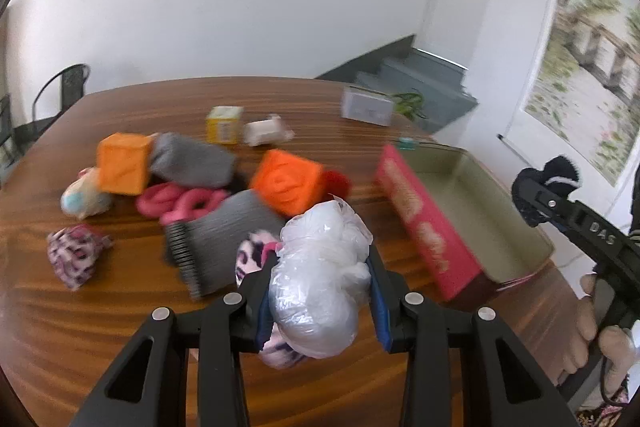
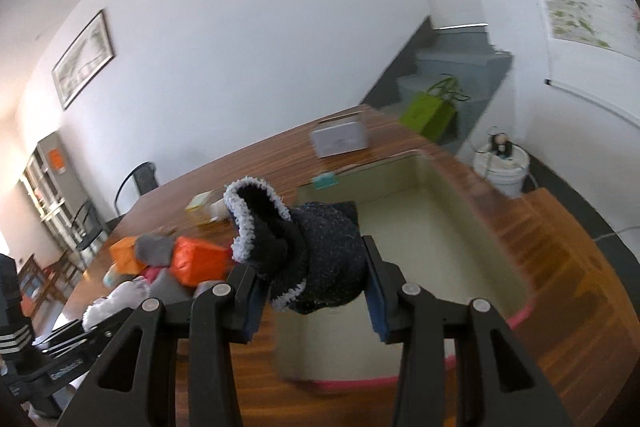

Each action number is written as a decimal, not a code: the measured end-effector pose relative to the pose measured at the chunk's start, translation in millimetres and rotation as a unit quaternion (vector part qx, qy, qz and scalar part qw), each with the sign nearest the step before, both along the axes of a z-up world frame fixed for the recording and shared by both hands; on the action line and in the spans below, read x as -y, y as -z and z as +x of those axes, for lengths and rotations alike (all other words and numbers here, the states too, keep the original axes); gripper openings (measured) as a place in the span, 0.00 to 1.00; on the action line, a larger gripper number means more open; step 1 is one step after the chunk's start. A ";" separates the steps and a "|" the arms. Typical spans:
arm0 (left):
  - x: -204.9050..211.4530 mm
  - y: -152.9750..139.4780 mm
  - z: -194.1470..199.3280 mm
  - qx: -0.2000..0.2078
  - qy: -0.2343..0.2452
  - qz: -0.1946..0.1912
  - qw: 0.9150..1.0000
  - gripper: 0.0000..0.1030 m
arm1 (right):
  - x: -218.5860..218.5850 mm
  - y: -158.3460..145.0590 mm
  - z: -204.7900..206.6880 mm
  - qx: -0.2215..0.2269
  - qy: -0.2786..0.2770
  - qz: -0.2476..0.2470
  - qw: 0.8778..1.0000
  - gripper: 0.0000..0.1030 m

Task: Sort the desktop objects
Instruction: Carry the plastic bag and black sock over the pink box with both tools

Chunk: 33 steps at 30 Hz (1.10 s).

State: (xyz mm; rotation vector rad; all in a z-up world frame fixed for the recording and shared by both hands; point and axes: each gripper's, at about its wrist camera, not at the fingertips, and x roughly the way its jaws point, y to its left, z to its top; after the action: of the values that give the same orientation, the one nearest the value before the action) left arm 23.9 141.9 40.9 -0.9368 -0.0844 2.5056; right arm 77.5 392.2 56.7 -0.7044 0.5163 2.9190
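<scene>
Resting between right fingers point(image 2: 374, 291): dark sock point(image 2: 316, 259).

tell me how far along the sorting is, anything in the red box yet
Nothing looks done: the red box shows a bare interior. In hand: the left hand-held gripper is shut on a crumpled plastic bag, and the right hand-held gripper is shut on a dark knitted sock over the box. Left: orange cubes, grey socks and pink pieces on the table.
</scene>
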 end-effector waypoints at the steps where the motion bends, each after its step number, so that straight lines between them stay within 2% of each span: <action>1: -7.9 -1.7 -0.1 0.000 0.007 -0.001 1.000 0.39 | -5.9 0.7 0.3 0.001 0.005 0.000 1.000 0.45; 8: -61.7 -15.9 -0.9 -0.008 0.055 0.001 0.998 0.39 | -30.4 9.4 5.7 0.011 0.020 0.010 1.000 0.45; 17: -119.9 -26.6 -8.0 -0.015 0.111 0.007 0.994 0.39 | -47.3 19.7 0.6 0.012 0.025 -0.013 1.000 0.45; 26: -141.8 -25.0 -18.4 0.000 0.140 0.029 0.990 0.39 | -60.1 20.3 5.6 0.001 0.039 -0.035 0.999 0.45; 33: -152.4 -32.5 -20.5 0.000 0.153 0.045 0.987 0.39 | -57.1 19.0 6.8 0.000 0.046 -0.022 0.999 0.45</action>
State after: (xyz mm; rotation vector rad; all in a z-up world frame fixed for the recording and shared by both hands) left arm 3.4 294.3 73.4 -0.8424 -0.0488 2.2014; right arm 84.3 449.3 37.7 -0.6671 0.5994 2.8311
